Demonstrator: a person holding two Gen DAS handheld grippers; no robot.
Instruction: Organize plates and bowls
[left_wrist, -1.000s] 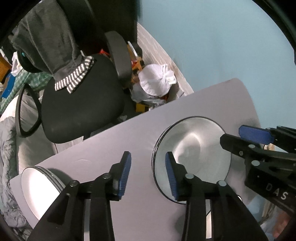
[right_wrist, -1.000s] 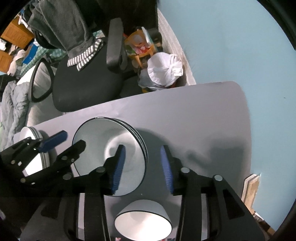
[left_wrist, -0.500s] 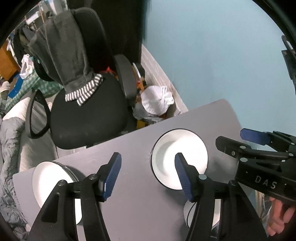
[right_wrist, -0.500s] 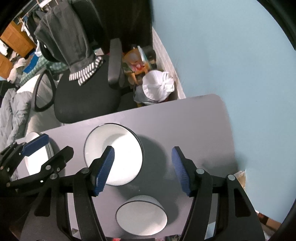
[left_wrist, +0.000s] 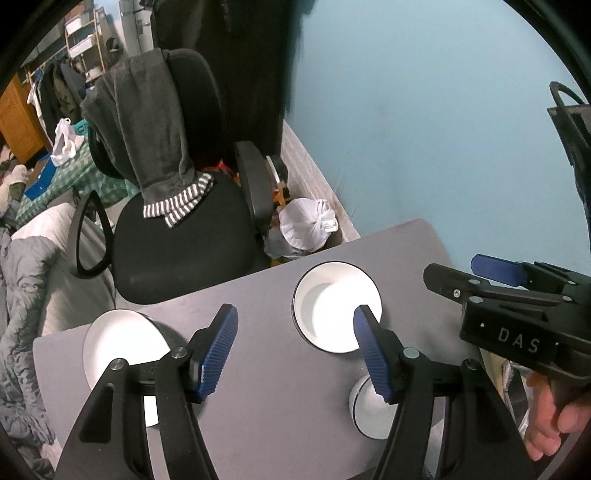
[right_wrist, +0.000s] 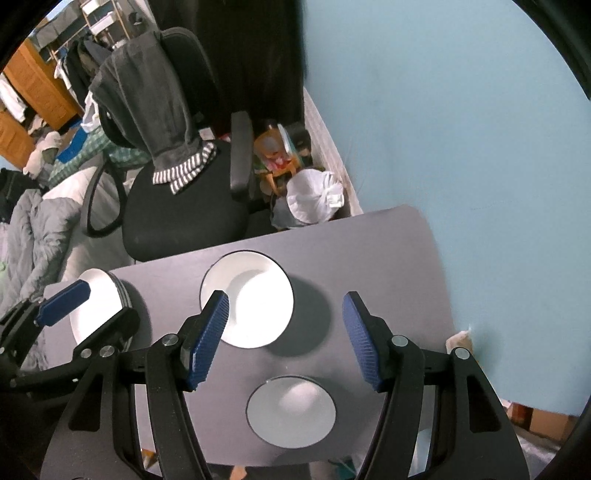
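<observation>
A stack of white, dark-rimmed shallow bowls (left_wrist: 336, 306) (right_wrist: 247, 302) rests mid-table on the grey table (left_wrist: 266, 387) (right_wrist: 384, 258). At the table's left end is a stack of white plates (left_wrist: 122, 343) (right_wrist: 99, 306). A small white bowl (left_wrist: 369, 410) (right_wrist: 291, 410) sits near the front edge. My left gripper (left_wrist: 293, 354) (right_wrist: 96, 314) hovers high over the table, its jaws opening with nothing between them. My right gripper (right_wrist: 282, 332) (left_wrist: 461, 273) hangs above the bowl stack, open and empty.
A black office chair (left_wrist: 177, 236) draped with a grey garment stands beyond the table's far edge. A white bag (left_wrist: 306, 225) lies on the floor by the light blue wall (left_wrist: 424, 129). Grey bedding (left_wrist: 22, 295) is at the left. A hand (left_wrist: 550, 417) holds the right gripper.
Both grippers have risen well above the table and their jaws have spread wider. The bowl stack, close between the pads before, now lies farther below and free.
</observation>
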